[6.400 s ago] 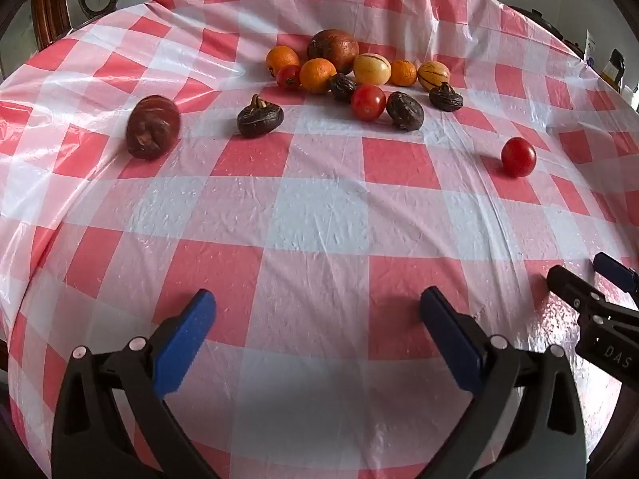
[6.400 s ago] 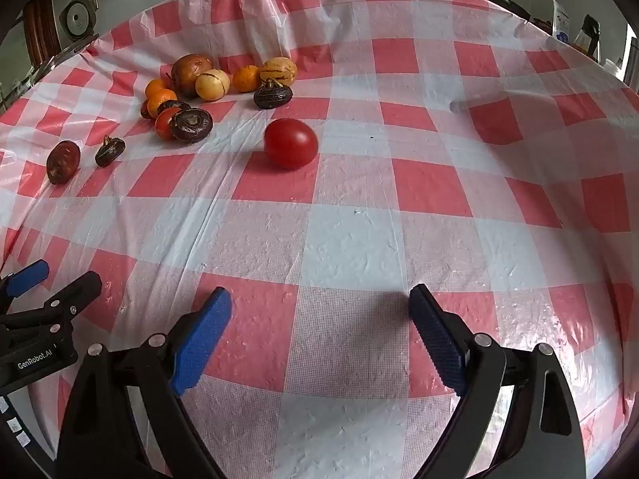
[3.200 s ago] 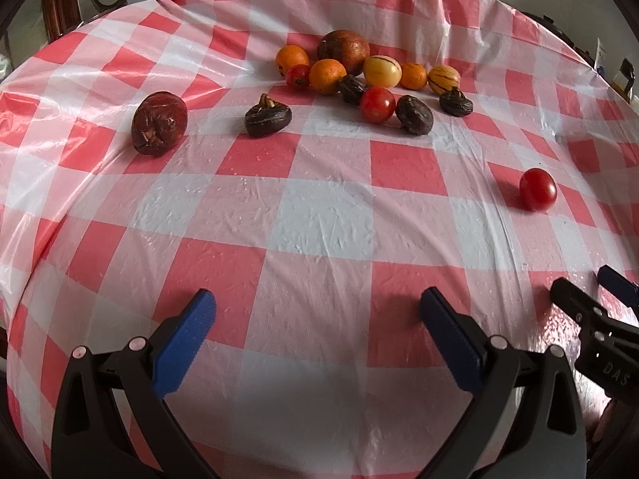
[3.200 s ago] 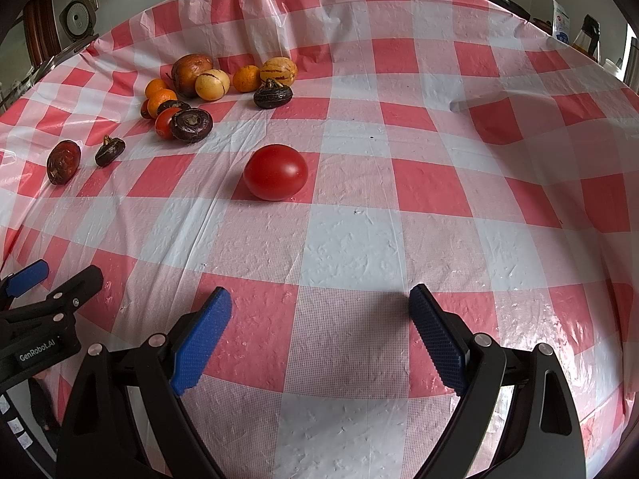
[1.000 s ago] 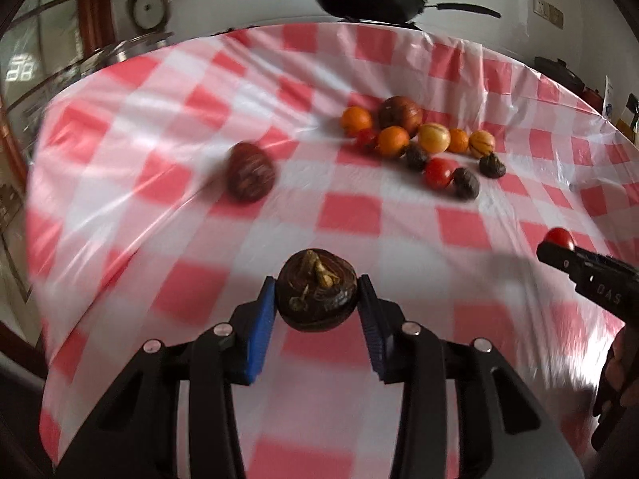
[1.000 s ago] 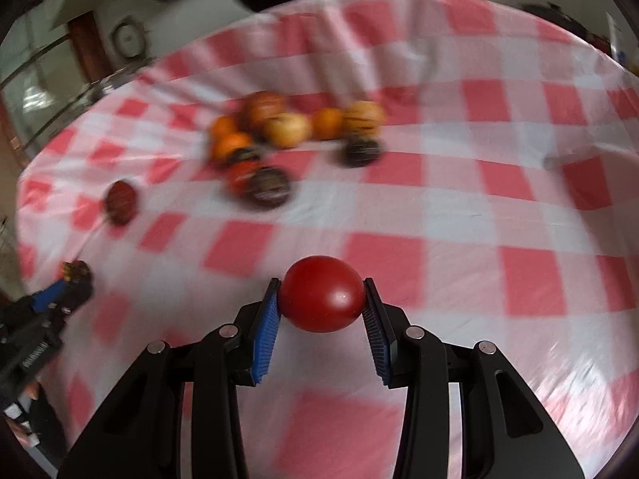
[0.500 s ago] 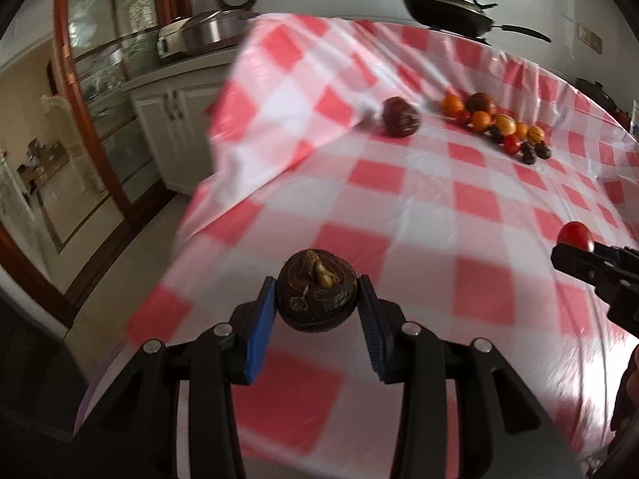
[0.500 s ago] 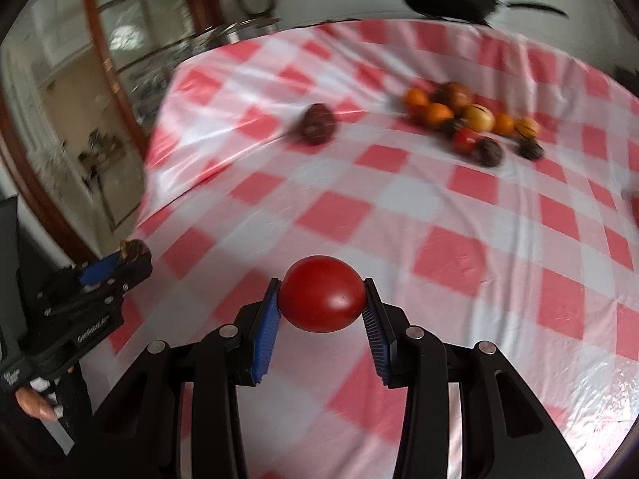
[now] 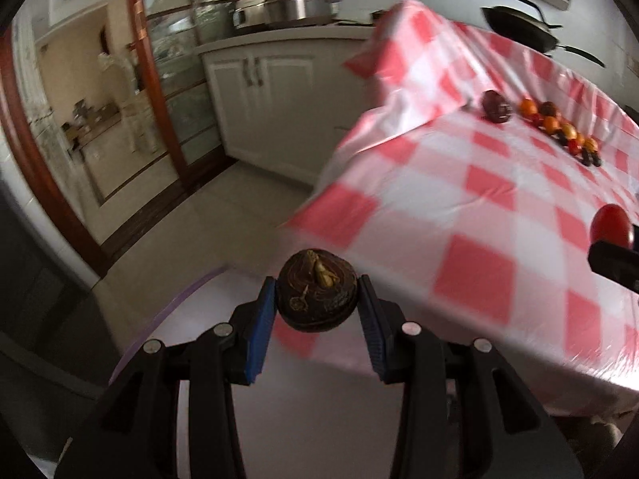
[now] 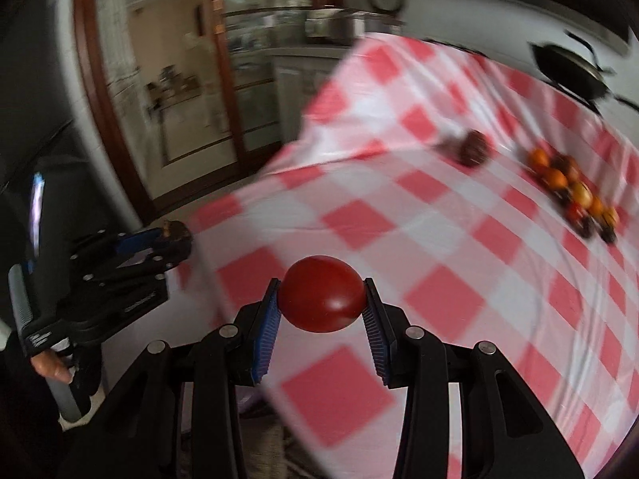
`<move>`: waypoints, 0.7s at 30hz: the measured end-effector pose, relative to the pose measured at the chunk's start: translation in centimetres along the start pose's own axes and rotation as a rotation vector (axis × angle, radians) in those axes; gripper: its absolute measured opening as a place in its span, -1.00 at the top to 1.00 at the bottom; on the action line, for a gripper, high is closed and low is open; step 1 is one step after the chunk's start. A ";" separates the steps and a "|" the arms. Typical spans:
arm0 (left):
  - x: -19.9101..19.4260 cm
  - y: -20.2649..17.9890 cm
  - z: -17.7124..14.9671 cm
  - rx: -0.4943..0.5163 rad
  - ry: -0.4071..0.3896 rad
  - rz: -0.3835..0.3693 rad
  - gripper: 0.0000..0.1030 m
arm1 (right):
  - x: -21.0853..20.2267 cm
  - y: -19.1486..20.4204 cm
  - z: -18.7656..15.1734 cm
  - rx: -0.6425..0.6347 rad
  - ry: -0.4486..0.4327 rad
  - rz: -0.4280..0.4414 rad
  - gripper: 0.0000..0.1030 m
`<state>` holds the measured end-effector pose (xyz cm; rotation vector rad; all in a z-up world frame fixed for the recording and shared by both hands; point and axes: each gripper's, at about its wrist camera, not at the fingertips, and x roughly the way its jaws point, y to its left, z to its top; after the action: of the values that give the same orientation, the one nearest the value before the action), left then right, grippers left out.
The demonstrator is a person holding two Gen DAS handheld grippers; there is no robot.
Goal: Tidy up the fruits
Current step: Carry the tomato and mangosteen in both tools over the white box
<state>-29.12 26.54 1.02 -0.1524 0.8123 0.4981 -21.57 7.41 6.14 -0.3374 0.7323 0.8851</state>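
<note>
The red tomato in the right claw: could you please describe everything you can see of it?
The red tomato is round, smooth and glossy, deep red with a small highlight, and looks whole and unbruised. It sits clamped between the blue ribbed pads of the right claw, lifted above the red-and-white checked tablecloth; only the pads touch it.

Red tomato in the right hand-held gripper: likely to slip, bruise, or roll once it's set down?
The tomato looks smooth and glossy, so it may be slippery; the right hand-held gripper pinches only its two sides. Skin shows no visible denting at the pads, so it seems fairly firm, though probably bruisable. Being round, it would likely roll on the checked tablecloth.
</note>
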 end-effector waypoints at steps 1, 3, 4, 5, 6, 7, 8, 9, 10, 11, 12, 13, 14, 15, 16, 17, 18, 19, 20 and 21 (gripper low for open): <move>0.0 0.6 -0.3 -0.009 0.004 0.010 0.20 | 0.1 1.0 0.1 -0.024 -0.001 0.014 0.22; 0.1 2.2 -1.2 -0.031 0.019 0.034 0.20 | 0.3 3.2 0.1 -0.086 -0.004 0.048 0.22; 0.3 2.9 -1.6 -0.040 0.028 0.042 0.20 | 0.3 4.1 0.0 -0.112 -0.006 0.065 0.22; 0.5 3.6 -2.1 -0.049 0.038 0.051 0.20 | 0.5 5.0 -0.1 -0.136 -0.006 0.083 0.21; 0.6 4.1 -2.4 -0.059 0.044 0.057 0.20 | 0.7 6.2 -0.2 -0.164 0.000 0.102 0.21; 0.8 4.6 -2.8 -0.068 0.054 0.064 0.20 | 1.0 7.0 -0.3 -0.186 0.010 0.114 0.21; 1.1 5.1 -3.1 -0.077 0.063 0.069 0.20 | 1.4 7.9 -0.5 -0.208 0.022 0.124 0.21; 1.4 5.7 -3.6 -0.089 0.076 0.075 0.20 | 1.9 8.9 -0.8 -0.234 0.040 0.136 0.21; 1.7 6.2 -4.0 -0.097 0.085 0.079 0.20 | 2.5 9.7 -1.1 -0.253 0.059 0.147 0.21; 1.9 6.6 -4.4 -0.104 0.094 0.085 0.20 | 3.0 10.3 -1.4 -0.267 0.075 0.156 0.21; 2.2 7.1 -5.0 -0.111 0.103 0.092 0.20 | 3.8 11.1 -1.8 -0.286 0.100 0.169 0.21; 2.6 7.6 -5.4 -0.117 0.115 0.099 0.20 | 4.5 11.8 -2.3 -0.303 0.121 0.178 0.21; 2.9 7.8 -5.6 -0.123 0.126 0.104 0.20 | 5.1 12.3 -2.6 -0.317 0.138 0.183 0.21; 3.5 8.3 -6.2 -0.132 0.145 0.112 0.20 | 6.0 13.0 -3.2 -0.337 0.165 0.191 0.21; 4.1 8.6 -6.6 -0.138 0.163 0.122 0.20 | 6.7 13.5 -3.6 -0.350 0.186 0.197 0.21; 4.9 9.2 -7.3 -0.147 0.192 0.135 0.20 | 7.4 13.9 -4.1 -0.362 0.209 0.203 0.21; 5.6 9.4 -7.7 -0.157 0.213 0.141 0.20 | 8.4 14.4 -4.6 -0.378 0.239 0.210 0.21; 6.4 9.7 -8.2 -0.169 0.240 0.147 0.20 | 9.3 14.8 -5.1 -0.390 0.269 0.215 0.21; 7.3 10.2 -9.0 -0.183 0.275 0.156 0.20 | 10.6 15.2 -5.8 -0.402 0.308 0.221 0.21; 7.9 10.5 -9.5 -0.190 0.300 0.164 0.20 | 11.5 15.3 -6.2 -0.406 0.336 0.225 0.21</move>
<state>-35.80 35.62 -10.59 -0.3437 1.0751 0.7183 -31.69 19.88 -6.02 -0.7893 0.9096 1.2099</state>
